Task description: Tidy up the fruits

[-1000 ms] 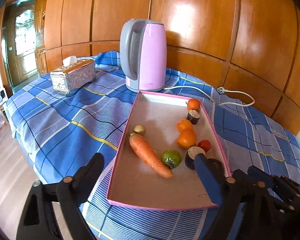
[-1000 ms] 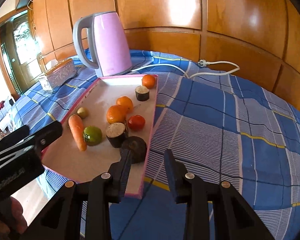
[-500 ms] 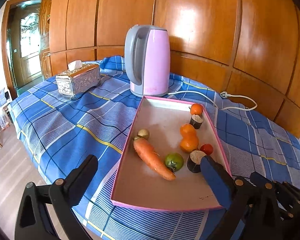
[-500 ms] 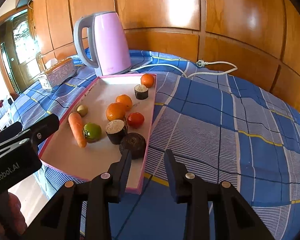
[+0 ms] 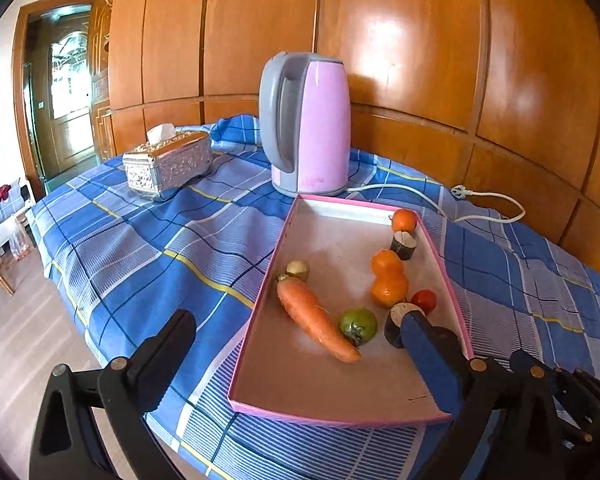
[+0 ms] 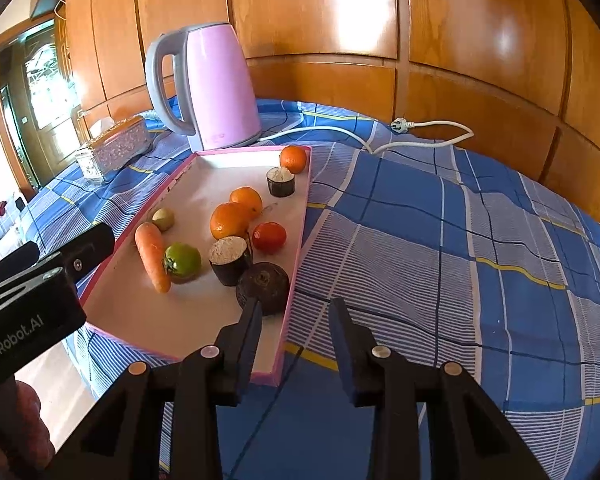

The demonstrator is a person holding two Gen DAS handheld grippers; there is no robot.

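While both hover empty, left gripper [image 5: 296, 344] and right gripper [image 6: 296, 312] gape above the tray [image 6: 204, 316].

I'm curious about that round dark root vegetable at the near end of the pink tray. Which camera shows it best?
The right wrist view: the round dark root vegetable sits in plain sight inside the pink tray. In the left wrist view, the left hand-held gripper's blue finger hides almost all of it.

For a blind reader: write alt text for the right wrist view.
A pink-rimmed tray on a blue checked tablecloth holds a carrot, oranges, a green tomato, a red tomato and dark root pieces. The right tool hangs open at its near corner; a pink kettle stands behind.
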